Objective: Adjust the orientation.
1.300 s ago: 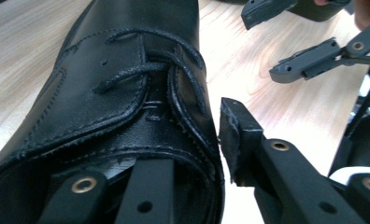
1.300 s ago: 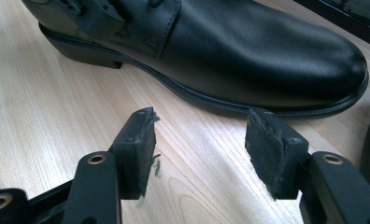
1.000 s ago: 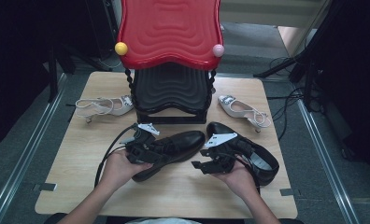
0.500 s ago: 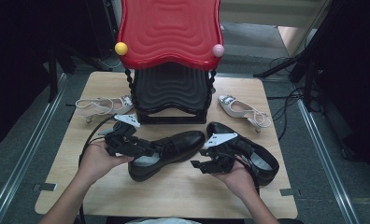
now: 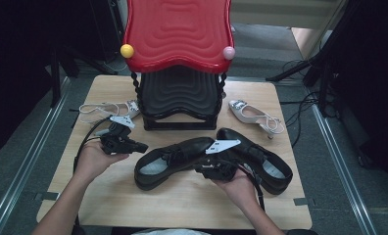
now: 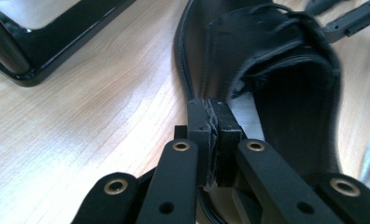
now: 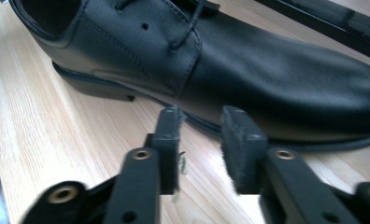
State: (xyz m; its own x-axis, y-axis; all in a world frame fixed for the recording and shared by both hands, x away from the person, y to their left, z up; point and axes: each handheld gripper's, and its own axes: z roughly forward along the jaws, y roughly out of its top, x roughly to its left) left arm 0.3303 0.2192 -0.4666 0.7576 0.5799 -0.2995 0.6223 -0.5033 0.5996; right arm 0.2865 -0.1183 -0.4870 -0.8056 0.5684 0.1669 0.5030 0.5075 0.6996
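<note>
Two black leather lace-up shoes lie on the wooden table. The left shoe lies with its heel toward me, the right shoe beside it. My left gripper hovers just left of the left shoe's heel, jaws shut with nothing between them. In the left gripper view its pads press together in front of the shoe's open heel. My right gripper sits between the two shoes. In the right gripper view it stands open, close to the side of the left shoe, not touching it.
A shoe rack with a red top shelf and a black lower shelf stands at the back centre; its black base is close to the left gripper. One white heeled sandal lies left of the rack, another right.
My left gripper has drawn back to the left, off the left shoe's heel end. The shoes and the right gripper have hardly moved.
</note>
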